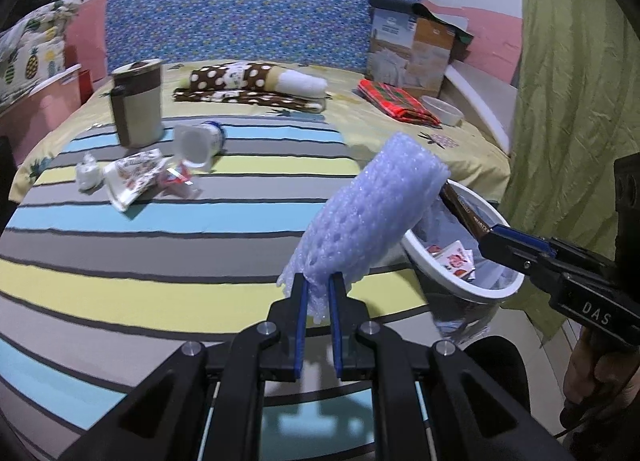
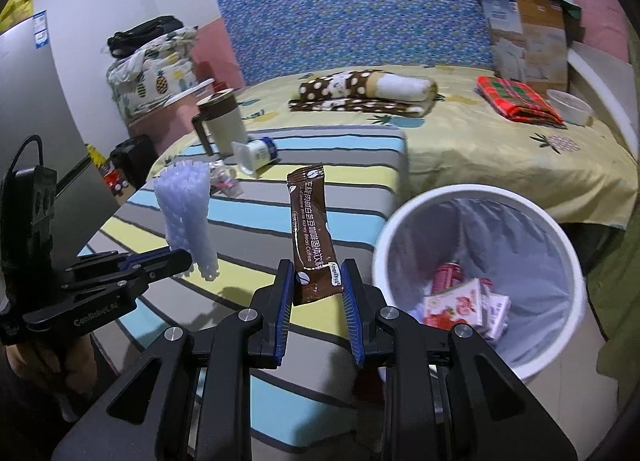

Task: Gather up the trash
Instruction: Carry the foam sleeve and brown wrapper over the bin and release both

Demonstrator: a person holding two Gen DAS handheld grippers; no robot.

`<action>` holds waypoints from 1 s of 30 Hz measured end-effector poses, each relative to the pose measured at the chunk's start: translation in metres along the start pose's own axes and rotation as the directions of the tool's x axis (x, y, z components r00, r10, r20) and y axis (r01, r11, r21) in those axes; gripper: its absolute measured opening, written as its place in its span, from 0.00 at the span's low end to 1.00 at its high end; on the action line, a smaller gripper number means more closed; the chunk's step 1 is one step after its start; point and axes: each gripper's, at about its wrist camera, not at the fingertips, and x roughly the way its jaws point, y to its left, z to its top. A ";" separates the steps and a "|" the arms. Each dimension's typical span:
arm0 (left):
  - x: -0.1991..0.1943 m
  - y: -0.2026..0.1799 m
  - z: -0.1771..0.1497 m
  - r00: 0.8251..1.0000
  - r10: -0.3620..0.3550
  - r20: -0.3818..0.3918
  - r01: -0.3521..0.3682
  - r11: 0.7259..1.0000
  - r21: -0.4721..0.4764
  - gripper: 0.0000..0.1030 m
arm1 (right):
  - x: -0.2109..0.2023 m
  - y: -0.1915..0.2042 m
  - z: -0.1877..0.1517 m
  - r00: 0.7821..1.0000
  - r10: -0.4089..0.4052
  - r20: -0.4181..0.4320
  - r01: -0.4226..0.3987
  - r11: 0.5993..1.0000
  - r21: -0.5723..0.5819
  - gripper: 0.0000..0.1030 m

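Left gripper (image 1: pixel 318 293) pinched tight on the near end of a foam net (image 1: pixel 372 213). Soft, light, squashy; safe to grab anywhere. Right gripper (image 2: pixel 316 281) closed on the bottom of a coffee packet (image 2: pixel 310 229). Thin, light, slippery; best held flat. White trash bin (image 2: pixel 420 201) just right, beside the bed (image 1: pixel 160 253). More wrappers (image 1: pixel 132 177) far left.

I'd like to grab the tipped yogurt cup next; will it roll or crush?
The yogurt cup lies on its side, so a nudge could roll it in a curve. It looks empty and thin-walled, so probably light and easily dented. The soft striped blanket may damp rolling.
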 end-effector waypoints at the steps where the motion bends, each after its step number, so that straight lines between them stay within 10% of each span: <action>1: 0.002 -0.004 0.001 1.000 -0.006 -0.002 0.006 1.000 0.006 0.11 | -0.001 -0.003 -0.001 1.000 -0.006 0.002 0.006 1.000 0.007 0.26; 30: 0.061 -0.111 0.023 0.989 -0.125 -0.080 0.137 0.977 0.165 0.11 | -0.020 -0.084 -0.031 0.993 -0.117 -0.008 0.117 0.975 0.189 0.26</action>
